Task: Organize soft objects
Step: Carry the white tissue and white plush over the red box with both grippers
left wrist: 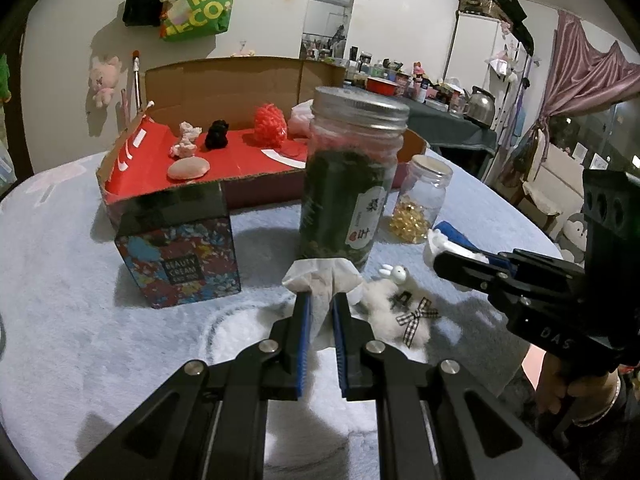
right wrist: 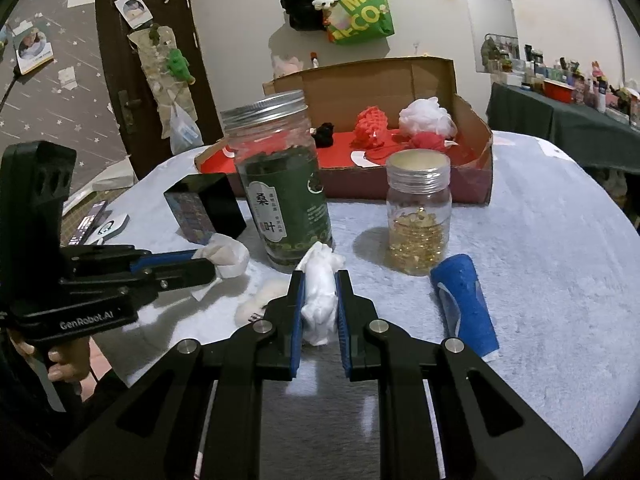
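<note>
Though clamped, white soft toy (right wrist: 319, 296) mostly hidden between fingers (right wrist: 297, 312).

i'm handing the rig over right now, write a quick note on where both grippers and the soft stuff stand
Left gripper: shut on a crumpled tissue, in front of the tall jar.
Right gripper: shut on a small white soft toy, between the tall jar and the small jar.
Done: the red-lined cardboard box already holds a red knitted piece, a black toy, a white mesh puff and a few other bits.
Left: carry both held items to the box, probably. The fluffy white bunny lies on the tablecloth. A blue tube lies there too; whether it is soft I cannot tell.
</note>
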